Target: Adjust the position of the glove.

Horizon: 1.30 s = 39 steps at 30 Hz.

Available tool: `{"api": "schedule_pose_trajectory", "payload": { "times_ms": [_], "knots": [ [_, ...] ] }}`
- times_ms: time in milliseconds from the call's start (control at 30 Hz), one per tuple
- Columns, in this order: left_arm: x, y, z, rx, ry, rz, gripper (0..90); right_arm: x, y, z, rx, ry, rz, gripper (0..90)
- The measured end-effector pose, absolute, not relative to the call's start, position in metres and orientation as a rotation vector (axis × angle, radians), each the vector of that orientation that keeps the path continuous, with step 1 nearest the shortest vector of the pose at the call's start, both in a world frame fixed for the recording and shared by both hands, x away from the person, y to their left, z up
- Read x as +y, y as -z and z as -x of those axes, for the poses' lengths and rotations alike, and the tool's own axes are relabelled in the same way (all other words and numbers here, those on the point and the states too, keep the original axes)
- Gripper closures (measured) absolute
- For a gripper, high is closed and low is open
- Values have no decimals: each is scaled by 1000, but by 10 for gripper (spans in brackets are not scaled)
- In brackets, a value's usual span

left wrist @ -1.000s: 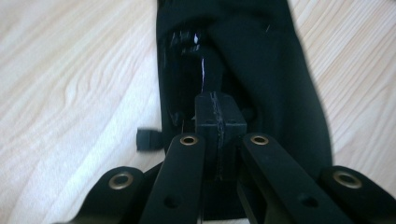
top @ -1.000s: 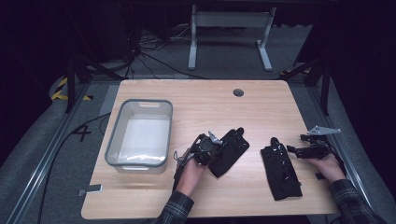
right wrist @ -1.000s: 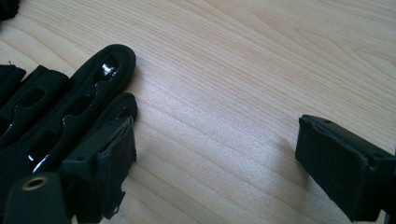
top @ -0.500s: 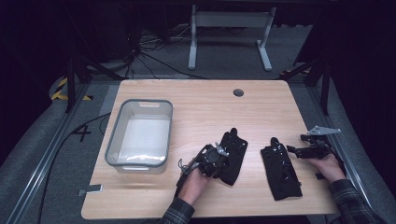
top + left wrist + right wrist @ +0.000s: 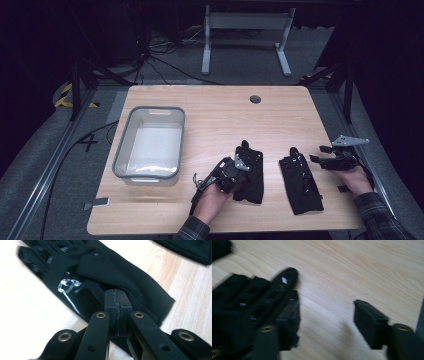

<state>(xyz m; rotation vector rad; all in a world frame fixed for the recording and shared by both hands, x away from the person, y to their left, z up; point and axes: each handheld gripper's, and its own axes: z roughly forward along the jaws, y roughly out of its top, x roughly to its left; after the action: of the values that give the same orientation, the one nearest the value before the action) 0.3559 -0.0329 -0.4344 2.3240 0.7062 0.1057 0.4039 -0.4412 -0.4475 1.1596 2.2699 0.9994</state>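
Observation:
Two black gloves lie on the wooden table. My left gripper is shut on the cuff-side edge of the left glove. In the left gripper view its pads meet on a fold of this glove. The right glove lies flat, fingers pointing away. My right gripper hovers at the right glove's fingertip end. Its jaws have just been closing, with bare wood between them, and the glove lies by the left jaw.
An empty clear plastic bin stands at the table's left. A round cable hole sits near the far edge. A metal stand is on the floor beyond the table. The second glove's edge is at the left gripper view's top right.
My left gripper has slid the left glove a little to the right and toward the near edge. The right hand has stayed in place beside the right glove.

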Motion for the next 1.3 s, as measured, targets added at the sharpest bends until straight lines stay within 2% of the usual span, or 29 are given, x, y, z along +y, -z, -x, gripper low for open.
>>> {"api": "schedule_pose_trajectory", "payload": {
  "times_ms": [67,100,233,333,700,1300],
  "knots": [
    [-32,433,-358,713,-107,-2319,896,-438,441,-395,2293,-1061,-1128,610],
    [-32,433,-359,720,-113,-2313,896,-438,441,-395,2293,-1061,-1128,610],
    [-33,434,-368,732,-136,-2301,896,-426,437,-378,2401,-1123,-1031,789],
    [-36,435,-373,736,-143,-2311,896,-418,438,-370,2464,-1149,-987,870],
    [-46,450,-377,732,-124,-2390,897,-396,453,-367,2603,-1091,-934,899],
    [-55,450,-373,693,-137,-2400,898,-361,453,-393,2547,-1049,-951,900]
  ]
}}
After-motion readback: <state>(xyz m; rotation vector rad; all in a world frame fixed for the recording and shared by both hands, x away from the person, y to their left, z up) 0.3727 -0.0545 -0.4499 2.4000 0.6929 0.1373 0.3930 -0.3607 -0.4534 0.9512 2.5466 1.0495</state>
